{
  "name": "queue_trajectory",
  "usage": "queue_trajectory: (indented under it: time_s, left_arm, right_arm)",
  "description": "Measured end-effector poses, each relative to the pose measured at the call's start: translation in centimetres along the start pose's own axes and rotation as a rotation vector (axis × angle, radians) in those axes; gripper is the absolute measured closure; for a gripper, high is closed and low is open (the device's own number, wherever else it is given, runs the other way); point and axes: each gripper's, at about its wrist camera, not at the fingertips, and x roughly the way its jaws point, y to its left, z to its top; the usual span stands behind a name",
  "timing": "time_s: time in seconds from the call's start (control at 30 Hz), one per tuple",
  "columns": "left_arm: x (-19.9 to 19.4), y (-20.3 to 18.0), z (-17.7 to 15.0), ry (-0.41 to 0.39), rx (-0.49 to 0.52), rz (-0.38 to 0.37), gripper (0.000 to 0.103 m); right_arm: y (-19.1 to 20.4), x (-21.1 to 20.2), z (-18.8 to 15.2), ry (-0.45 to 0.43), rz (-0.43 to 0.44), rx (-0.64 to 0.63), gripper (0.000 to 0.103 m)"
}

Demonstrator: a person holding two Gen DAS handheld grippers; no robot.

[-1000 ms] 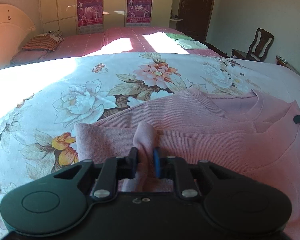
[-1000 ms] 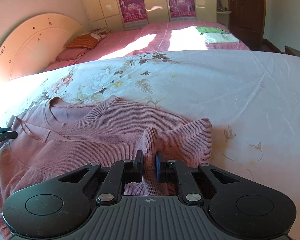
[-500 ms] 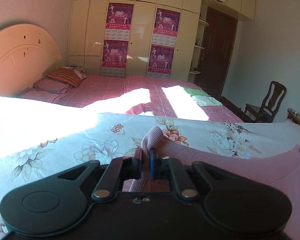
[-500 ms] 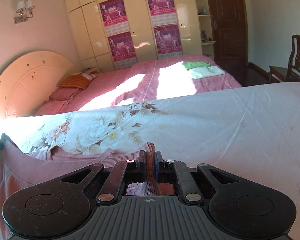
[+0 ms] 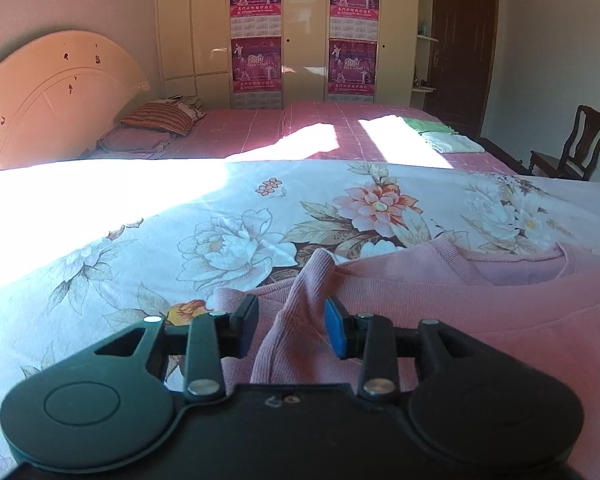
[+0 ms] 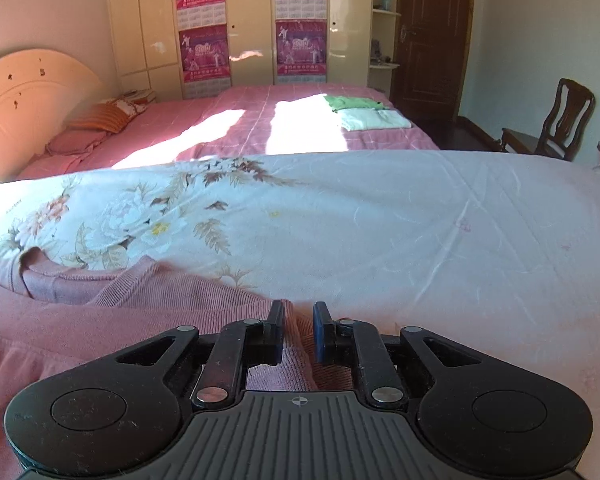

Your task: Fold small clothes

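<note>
While both tongs are letting go, the step in hand looks like the release at the end of a fold: the pink sweater (image 5: pixel 480 312) lies on the floral bedspread (image 5: pixel 228 240), its lower part doubled up toward the neckline (image 5: pixel 516 268). Left tongs (image 5: pixel 292 324): jaws opening, a raised ridge of the knit stands between them, pads no longer pressing on it, a clear gap on the black-pad side. Right tongs (image 6: pixel 298 330): jaws also opening, narrower gap, pink fabric lies between and under them; the pads look just off the cloth, so released, not clenched.

The sweater sits near the front edge of the bed, collar toward the far side, one cuff or corner (image 5: pixel 320 258) poking up at the left tongs.

Next move, as a guess: pull both tongs back clear of the knit without dragging the ridge, then regrip at the sides for a crosswise fold. This calls for lifting clear first; ribbed knit may snag on the pads. The left ridge probably needs flattening before any further fold.

Folded green and white clothes (image 6: pixel 364 112) lie on the far pink bed (image 6: pixel 260 128).
</note>
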Motion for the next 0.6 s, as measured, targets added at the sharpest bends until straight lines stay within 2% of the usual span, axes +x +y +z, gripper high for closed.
queue_trajectory:
  time_s: [0.07,0.17,0.23,0.3,0.37,0.43,0.5,0.6]
  left_arm:
    - [-2.2,-0.6,-0.4,-0.010,0.012,-0.048,0.066]
    - [-4.9,-2.6,-1.6,-0.007,0.041,-0.118,0.063]
    - [-5.7,-4.3,-2.6,0.002,0.052,-0.164,0.062]
    - [-5.5,-6.1,-3.7,0.010,0.084,-0.173,0.062]
    - [-4.7,-6.8,-4.7,0.029,0.100,-0.141,0.062]
    - [-3.7,-5.9,-5.8,0.081,0.079,-0.104,0.061]
    - [-3.5,-4.1,-6.7,0.100,0.023,-0.093,0.060]
    - [-3.9,-2.5,-7.3,0.109,-0.013,-0.090,0.059]
  right_arm:
    - [0.7,-2.1,-0.2,-0.016,0.054,0.018,0.090]
    - [3.5,-4.6,-1.6,-0.008,0.129,-0.025,0.090]
    - [5.9,-5.3,-2.8,0.013,0.183,-0.036,0.090]
    - [7.9,-5.3,-3.9,0.035,0.217,-0.052,0.090]
    - [10.3,-5.0,-5.4,0.058,0.220,-0.097,0.090]
    - [11.1,-4.5,-6.7,0.086,0.201,-0.127,0.090]
    - [10.2,-4.2,-8.0,0.097,0.147,-0.134,0.090]
    - [7.3,-4.5,-9.2,0.093,0.097,-0.071,0.090]
